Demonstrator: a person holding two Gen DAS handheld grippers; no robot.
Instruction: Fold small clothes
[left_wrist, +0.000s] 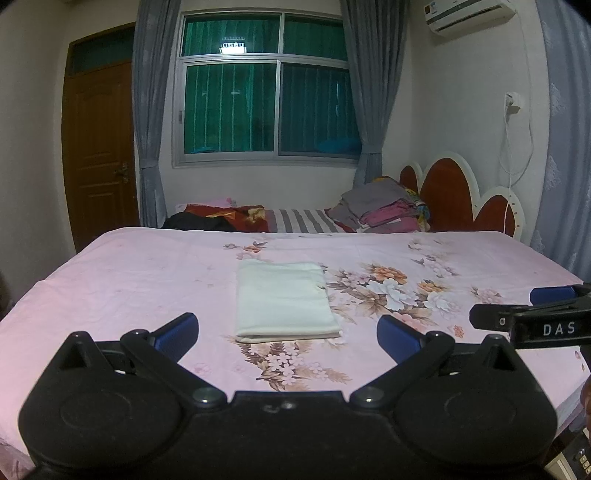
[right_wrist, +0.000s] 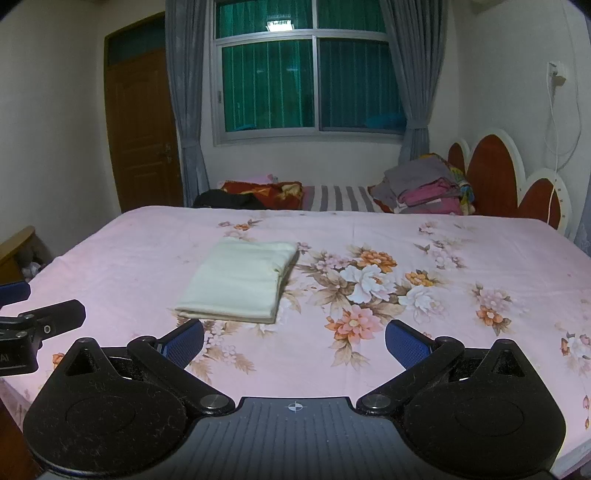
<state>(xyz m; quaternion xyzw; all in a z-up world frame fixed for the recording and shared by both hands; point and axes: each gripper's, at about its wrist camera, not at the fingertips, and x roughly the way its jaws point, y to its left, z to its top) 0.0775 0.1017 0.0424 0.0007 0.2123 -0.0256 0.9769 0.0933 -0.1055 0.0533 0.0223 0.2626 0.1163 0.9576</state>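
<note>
Both grippers, left gripper (left_wrist: 288, 336) and right gripper (right_wrist: 294, 341), stood spread apart, empty, with the folded cream garment (left_wrist: 284, 301) lying just ahead on the floral bedsheet (left_wrist: 443, 266).

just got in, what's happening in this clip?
A person holds a two-finger gripper in each hand over a bed with a pink floral sheet. A cream-white garment lies on the sheet as a neat folded rectangle. The left gripper and the right gripper are both open, empty, and short of the cloth, touching nothing. The fold looks finished, judging by its tidy shape. A pile of other clothes sits by the headboard on the far bed.
</note>
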